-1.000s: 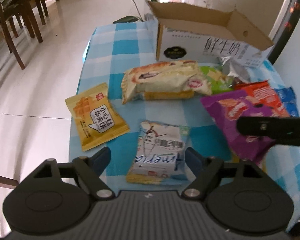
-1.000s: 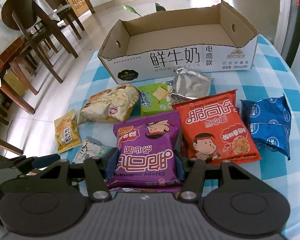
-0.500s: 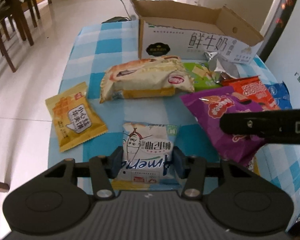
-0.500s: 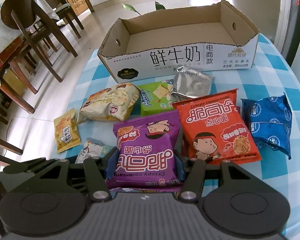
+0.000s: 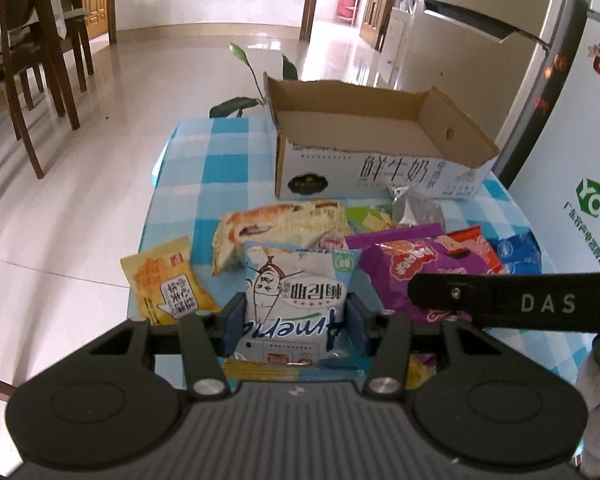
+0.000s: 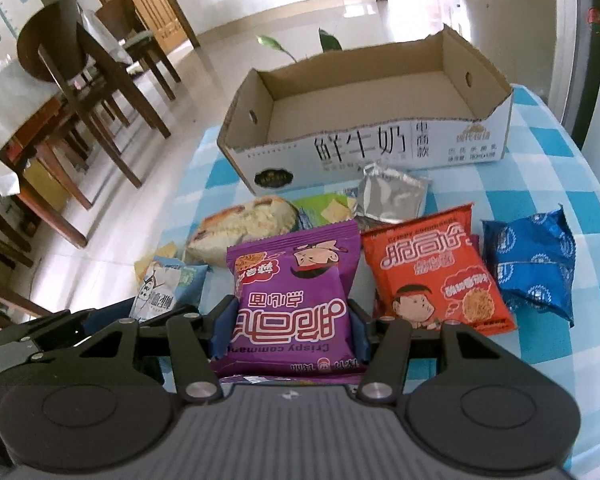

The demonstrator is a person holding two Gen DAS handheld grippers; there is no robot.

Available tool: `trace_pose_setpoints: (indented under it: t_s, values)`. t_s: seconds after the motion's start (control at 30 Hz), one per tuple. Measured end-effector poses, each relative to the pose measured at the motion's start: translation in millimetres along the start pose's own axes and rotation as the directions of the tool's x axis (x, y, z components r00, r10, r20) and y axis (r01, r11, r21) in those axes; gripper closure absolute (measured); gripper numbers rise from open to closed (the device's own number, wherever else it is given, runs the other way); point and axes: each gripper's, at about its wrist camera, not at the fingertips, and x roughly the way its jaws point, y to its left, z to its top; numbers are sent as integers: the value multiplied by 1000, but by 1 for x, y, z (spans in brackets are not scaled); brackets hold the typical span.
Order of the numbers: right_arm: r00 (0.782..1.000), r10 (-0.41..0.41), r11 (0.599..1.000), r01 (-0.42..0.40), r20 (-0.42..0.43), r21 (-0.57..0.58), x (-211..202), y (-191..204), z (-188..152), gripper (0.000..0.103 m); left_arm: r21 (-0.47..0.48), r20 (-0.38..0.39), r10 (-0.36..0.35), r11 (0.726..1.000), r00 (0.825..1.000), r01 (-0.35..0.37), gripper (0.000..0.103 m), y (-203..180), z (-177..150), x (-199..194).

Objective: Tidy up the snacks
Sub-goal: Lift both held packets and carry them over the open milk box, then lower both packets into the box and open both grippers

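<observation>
Left tool [image 5: 294, 330] clamped on the white pack [image 5: 296, 300], blue pads [image 5: 233, 326] pressing both its sides, pack tilted up off the worktop [image 5: 220, 160]. Right tool [image 6: 290, 330] clamped likewise on the purple bag [image 6: 292, 292], print upside down toward the camera, bag's far end raised. Just left of the white pack, flat on the checked cloth, a yellow pack [image 5: 166, 284]. Beyond both held packs, a bread pack [image 5: 276, 224] lying crosswise, with a green pack [image 6: 326, 210] and a crumpled silver pouch [image 6: 388, 196] beside it (the pouch close against the box front). Right of the purple bag, an orange bag [image 6: 436, 268] flat on the cloth, and past that a blue bag [image 6: 530, 264], puffed and slightly apart. Farther back, the open cardboard box [image 6: 380, 148], nothing showing inside it, standing near the far edge of the worktop. Seen from the left wrist, the right tool's black finger crossing in from the right, over the purple bag. Off the worktop: a leafy plant [image 5: 240, 100] behind the box, dark wooden chairs [image 6: 92, 76] at left on a glossy tiled floor [image 5: 80, 200], a fridge [image 5: 480, 52] at right.
</observation>
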Motion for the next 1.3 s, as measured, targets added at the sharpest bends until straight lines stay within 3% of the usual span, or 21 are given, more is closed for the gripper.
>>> trace_pose_setpoints:
  t_s: [0.43, 0.8, 1.3]
  values:
    - [989, 7, 1000, -8, 150, 6, -27, -5, 30, 42, 29, 55, -42, 999, 998, 41, 52, -11, 43, -7]
    - [976, -29, 999, 22, 214, 36, -33, -21, 55, 42, 72, 100, -54, 996, 994, 47, 52, -20, 81, 5]
    - [960, -84, 991, 53, 267, 123, -9, -57, 110, 42, 24, 94, -75, 997, 993, 73, 52, -28, 135, 60]
